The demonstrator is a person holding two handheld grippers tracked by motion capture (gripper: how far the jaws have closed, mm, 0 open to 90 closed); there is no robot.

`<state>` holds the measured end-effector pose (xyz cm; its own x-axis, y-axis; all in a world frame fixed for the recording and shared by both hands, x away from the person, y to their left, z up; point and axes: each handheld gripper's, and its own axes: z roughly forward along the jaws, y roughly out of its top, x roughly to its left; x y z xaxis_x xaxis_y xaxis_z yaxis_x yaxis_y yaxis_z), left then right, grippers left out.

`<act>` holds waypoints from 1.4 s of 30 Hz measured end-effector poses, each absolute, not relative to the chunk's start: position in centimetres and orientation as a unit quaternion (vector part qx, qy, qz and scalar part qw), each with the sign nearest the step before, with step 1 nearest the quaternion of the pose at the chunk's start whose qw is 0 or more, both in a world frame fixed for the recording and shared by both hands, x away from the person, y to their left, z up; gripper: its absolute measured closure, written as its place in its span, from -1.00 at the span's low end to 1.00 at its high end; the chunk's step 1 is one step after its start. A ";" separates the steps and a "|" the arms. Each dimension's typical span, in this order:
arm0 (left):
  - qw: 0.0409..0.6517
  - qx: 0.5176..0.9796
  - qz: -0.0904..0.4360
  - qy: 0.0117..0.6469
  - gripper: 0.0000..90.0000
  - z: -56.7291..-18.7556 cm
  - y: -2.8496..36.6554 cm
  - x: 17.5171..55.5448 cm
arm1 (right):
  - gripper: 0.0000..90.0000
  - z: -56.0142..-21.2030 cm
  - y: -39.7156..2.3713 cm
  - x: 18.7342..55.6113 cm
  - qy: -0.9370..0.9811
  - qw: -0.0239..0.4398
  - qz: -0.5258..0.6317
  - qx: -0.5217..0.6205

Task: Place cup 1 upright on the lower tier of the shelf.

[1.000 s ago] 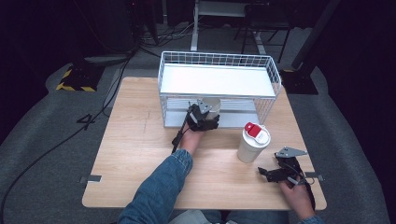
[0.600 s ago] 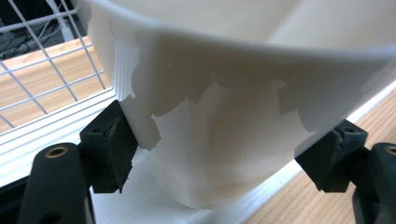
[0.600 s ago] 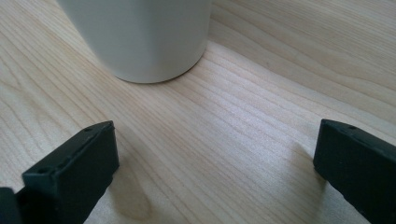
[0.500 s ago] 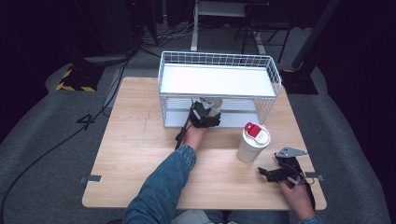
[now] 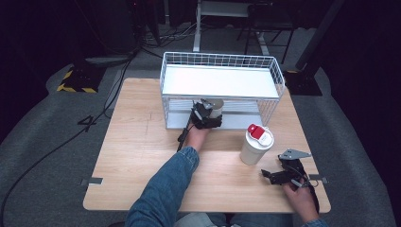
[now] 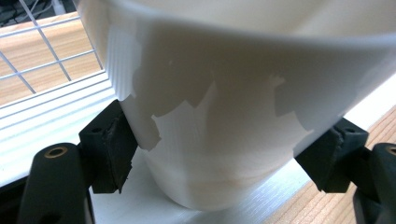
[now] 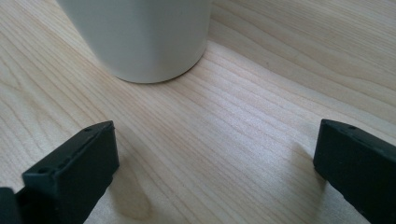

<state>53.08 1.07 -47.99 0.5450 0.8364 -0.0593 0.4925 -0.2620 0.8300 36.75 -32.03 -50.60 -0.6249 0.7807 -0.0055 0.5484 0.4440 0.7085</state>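
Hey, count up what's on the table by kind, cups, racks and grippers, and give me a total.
Cups: 2, one with a red-topped lid standing on the table, one without a lid between the fingers of the left gripper in the rack's lower level.
Wire racks: 1.
Grippers: 2, the left one and the right gripper.
Total: 5.

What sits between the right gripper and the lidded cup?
Nothing: in the right gripper view, bare wood of the table runs from the open right gripper to the foot of the lidded cup. The high view agrees.
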 end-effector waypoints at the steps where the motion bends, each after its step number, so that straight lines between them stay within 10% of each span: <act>1: 0.430 0.764 0.199 0.439 -0.53 -48.0 1.0 53.1 | -1.00 -50.6 -32.0 36.8 0.833 0.168 0.345 0.399; 11: 0.432 0.754 0.200 0.453 -0.85 -47.6 1.1 53.0 | -1.00 -50.6 -32.0 36.8 0.833 0.168 0.345 0.399; 42: 0.458 0.760 0.201 0.416 -0.93 -42.1 5.6 45.3 | -1.00 -50.6 -32.0 36.8 0.833 0.168 0.345 0.399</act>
<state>45.28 5.65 -42.09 0.5727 0.8163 -0.0750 0.4477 -0.2349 0.8628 36.76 -32.03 -50.60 -0.6250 0.7806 -0.0056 0.5483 0.4441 0.7086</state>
